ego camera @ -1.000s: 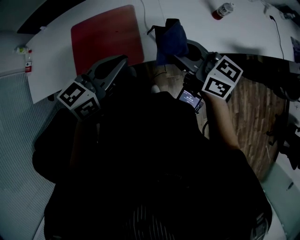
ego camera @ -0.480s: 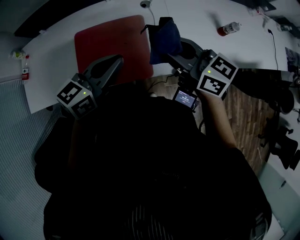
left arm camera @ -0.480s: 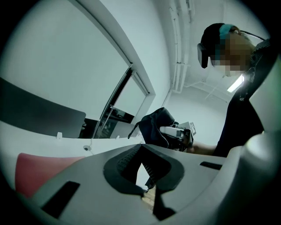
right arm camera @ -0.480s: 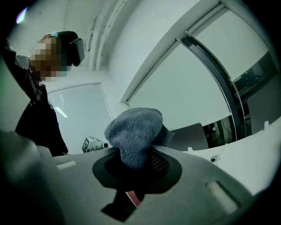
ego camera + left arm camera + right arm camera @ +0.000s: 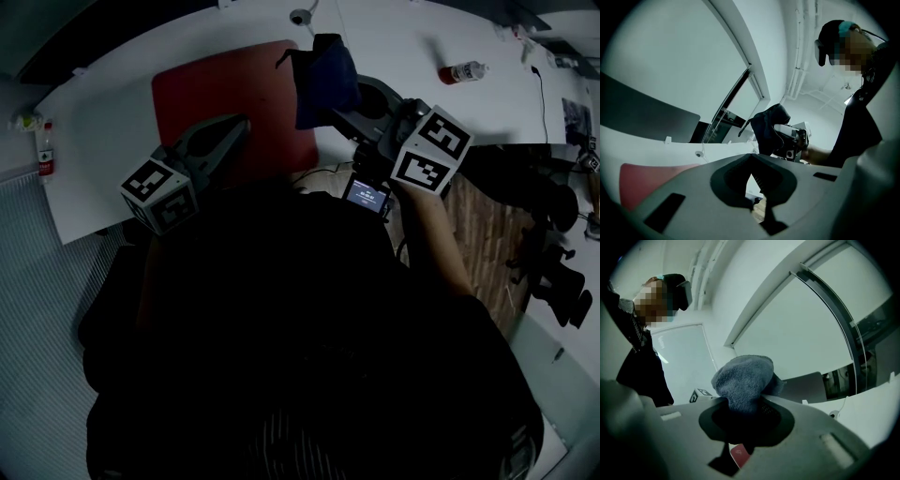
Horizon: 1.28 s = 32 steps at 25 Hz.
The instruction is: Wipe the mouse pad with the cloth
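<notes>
Mouse pad (image 5: pixel 220 89), red, flat on the white table (image 5: pixel 103 141), right claw (image 5: pixel 337 105) clamped on a bunched blue-grey cloth (image 5: pixel 323 75) at the pad's right edge, left claw (image 5: pixel 239 127) closed and empty over its near edge.

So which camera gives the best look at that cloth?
The right gripper view: the cloth sits mid-picture, clamped in that gripper's jaws, its weave visible. The head view shows only a dark bundle; the left gripper view shows it small.
</notes>
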Tool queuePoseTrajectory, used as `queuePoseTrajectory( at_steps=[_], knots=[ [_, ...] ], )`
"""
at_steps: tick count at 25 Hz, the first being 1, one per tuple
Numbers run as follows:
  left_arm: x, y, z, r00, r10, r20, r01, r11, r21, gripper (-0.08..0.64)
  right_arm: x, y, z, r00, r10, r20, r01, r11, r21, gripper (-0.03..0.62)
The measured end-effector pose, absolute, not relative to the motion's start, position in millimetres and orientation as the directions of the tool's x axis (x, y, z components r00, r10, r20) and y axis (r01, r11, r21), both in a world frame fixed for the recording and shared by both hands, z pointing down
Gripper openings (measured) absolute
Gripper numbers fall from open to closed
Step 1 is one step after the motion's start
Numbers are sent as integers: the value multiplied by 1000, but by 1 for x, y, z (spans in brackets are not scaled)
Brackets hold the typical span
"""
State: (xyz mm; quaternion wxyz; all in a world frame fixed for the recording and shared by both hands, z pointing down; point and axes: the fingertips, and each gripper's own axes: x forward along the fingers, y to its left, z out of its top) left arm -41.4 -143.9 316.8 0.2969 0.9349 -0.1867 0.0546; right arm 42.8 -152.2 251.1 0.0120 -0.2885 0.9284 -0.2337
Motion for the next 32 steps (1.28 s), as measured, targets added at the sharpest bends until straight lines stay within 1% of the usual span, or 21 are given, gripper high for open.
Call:
queuePoseTrajectory(
  at_steps=[6,11,17,22,27,30,32],
  knots=[
    [-58,-167,339,926,-282,251,-375,-757,534,8,27,-179,269,-806,-563,182,-575,674,-464,69],
    [-74,-175,375,919,-222,325,-372,-756,538,8,18,-191,282,-786,-571,236,-606,641,-470,69],
    [-76,-190,383,920,-220,325,-375,-736,563,8,26,-198,285,-773,-581,255,-625,626,-466,69],
    [-58,-190,386,914,-212,346,-383,-729,567,8,38,-212,289,-787,-563,253,-607,633,-480,69],
    [-52,-190,388,894,-245,374,-429,-706,564,8,42,-224,297,-817,-525,239,-565,647,-512,69],
    [-47,-187,412,856,-218,469,-479,-675,561,8,43,-233,305,-837,-488,249,-542,669,-509,69],
    [-42,-182,424,839,-199,507,-495,-668,556,8,42,-237,310,-848,-466,252,-525,680,-511,69]
  ],
)
